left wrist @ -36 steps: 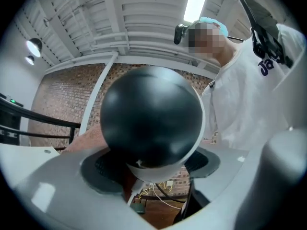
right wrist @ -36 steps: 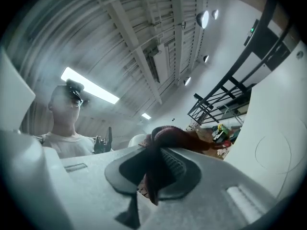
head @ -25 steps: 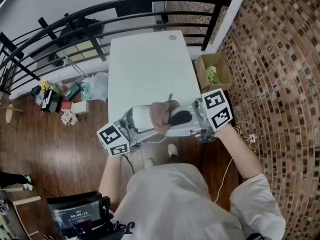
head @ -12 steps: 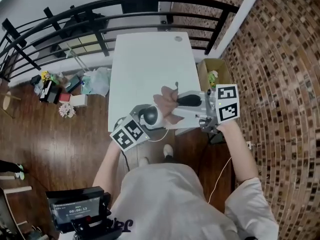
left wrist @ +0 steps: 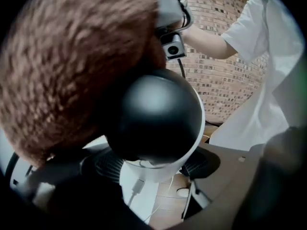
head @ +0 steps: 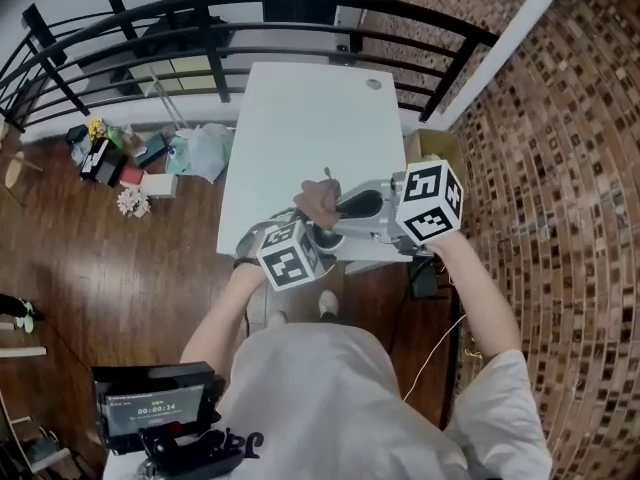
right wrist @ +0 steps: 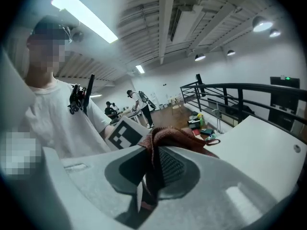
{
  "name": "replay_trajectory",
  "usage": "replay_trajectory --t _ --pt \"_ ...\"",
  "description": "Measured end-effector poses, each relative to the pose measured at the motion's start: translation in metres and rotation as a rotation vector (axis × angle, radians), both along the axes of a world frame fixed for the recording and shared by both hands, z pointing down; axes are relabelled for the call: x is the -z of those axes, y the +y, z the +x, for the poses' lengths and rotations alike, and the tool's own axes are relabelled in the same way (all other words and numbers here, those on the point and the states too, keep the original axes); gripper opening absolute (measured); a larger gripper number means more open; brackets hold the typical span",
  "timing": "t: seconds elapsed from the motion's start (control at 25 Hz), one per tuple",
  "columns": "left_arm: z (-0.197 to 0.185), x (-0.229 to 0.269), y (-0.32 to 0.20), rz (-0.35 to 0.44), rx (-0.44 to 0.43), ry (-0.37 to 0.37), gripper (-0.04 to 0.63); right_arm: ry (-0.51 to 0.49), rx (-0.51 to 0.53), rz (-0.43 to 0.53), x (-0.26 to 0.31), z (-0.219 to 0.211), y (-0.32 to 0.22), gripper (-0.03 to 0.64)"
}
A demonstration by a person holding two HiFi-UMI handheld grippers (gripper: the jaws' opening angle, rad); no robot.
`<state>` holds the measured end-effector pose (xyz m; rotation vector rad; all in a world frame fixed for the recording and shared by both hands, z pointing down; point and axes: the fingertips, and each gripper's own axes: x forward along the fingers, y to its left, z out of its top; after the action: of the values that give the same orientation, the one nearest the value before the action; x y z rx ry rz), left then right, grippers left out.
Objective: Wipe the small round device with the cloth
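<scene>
Left gripper [left wrist: 153, 166] grips wide; right gripper [right wrist: 151, 171] pinches tight.

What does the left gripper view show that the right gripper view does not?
Only the left gripper view: the round device gripped between its jaws, its cable and a brick wall. Only the right gripper view: ceiling lights, a railing and distant people. Both: the brown cloth, pinched by the right hand-held gripper, and the person's white shirt.
</scene>
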<state>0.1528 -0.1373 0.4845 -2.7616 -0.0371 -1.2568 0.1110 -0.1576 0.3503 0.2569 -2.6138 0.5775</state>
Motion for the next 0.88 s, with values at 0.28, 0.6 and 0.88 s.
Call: replay_trajectory --t 0.28,0.6,0.88 --pt "-0.011 0.001 -0.021 -0.05 0.081 0.035 0.4 0.039 0.095 -0.054 -0.017 -0.015 0.032 0.035" --pt "-0.016 -0.01 -0.014 -0.092 0.081 0.0 0.4 0.016 0.06 -0.113 -0.042 -0.024 0.051 0.035" --pt "-0.015 -0.013 0.001 -0.064 -0.012 0.002 0.4 -0.038 -0.019 -0.056 -0.013 0.006 0.023 0.035"
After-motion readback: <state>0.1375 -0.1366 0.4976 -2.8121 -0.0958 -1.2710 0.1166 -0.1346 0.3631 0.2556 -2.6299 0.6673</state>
